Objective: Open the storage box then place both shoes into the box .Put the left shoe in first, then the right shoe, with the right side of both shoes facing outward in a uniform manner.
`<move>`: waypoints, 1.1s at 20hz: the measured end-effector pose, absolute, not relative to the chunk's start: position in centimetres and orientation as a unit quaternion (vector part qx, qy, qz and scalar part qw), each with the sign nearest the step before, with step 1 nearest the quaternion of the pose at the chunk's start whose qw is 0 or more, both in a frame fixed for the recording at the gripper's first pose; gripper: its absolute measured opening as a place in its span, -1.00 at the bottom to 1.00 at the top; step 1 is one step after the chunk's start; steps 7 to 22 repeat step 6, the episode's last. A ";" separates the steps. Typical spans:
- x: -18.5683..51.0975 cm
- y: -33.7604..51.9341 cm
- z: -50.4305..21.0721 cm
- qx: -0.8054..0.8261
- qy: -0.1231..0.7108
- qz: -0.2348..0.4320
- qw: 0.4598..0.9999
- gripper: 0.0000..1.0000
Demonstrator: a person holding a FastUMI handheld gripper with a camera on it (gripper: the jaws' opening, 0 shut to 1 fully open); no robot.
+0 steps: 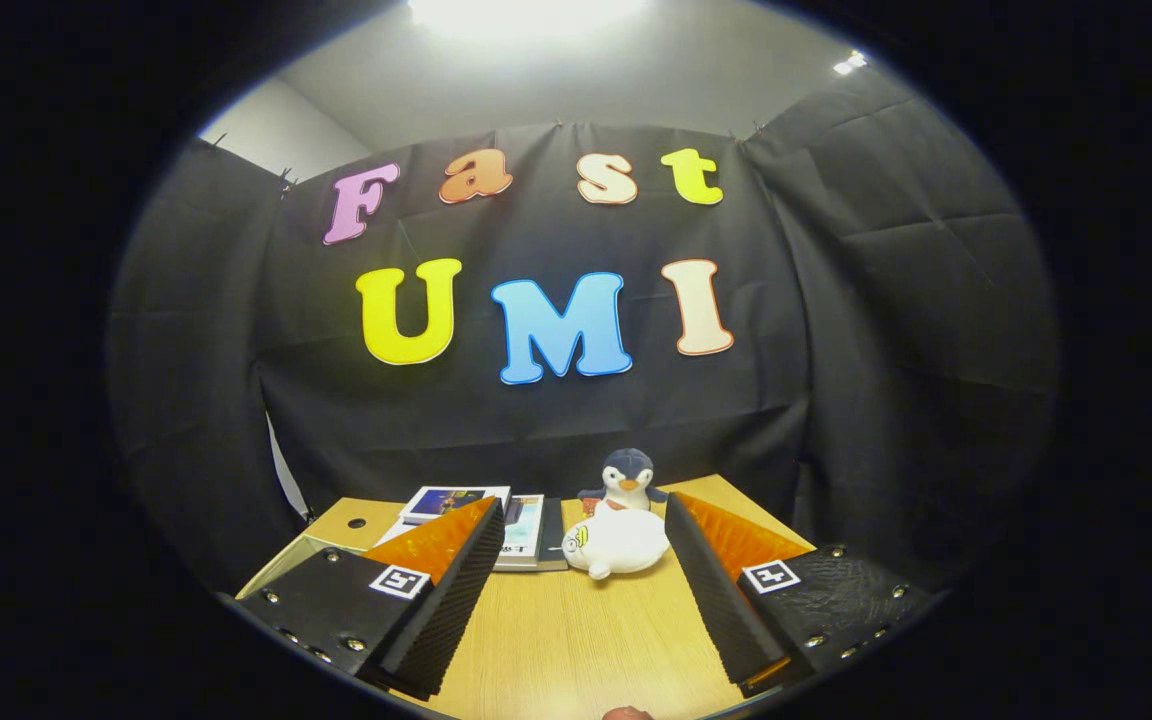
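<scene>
- between the two fingers of the gripper (584,560) sits bare wooden table (576,640), and nothing is held; the fingers are spread wide apart.
- just past the fingertips, near the far end of the table, lies a white plush toy (616,545) on its side.
- right behind the white toy stands a small penguin plush (628,480), upright, with a dark head and an orange beak. the two toys look like they touch.
- to the left of the toys lie some flat books (496,520), partly hidden behind the left finger (436,600).
- the right finger (726,590) hides part of the table's far right side.
- a black cloth wall (836,350) hangs behind the table, all the way across.
- i cannot tell from here where the storage box and the shoes are.
- a small round hole (356,522) sits in the table's far left corner.
</scene>
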State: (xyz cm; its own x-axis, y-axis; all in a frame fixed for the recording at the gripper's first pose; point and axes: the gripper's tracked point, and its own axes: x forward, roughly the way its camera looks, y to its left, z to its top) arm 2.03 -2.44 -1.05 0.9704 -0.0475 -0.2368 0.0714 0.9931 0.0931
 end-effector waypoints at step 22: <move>2.0 -2.6 -0.4 0.054 0.105 -0.032 0.993 0.96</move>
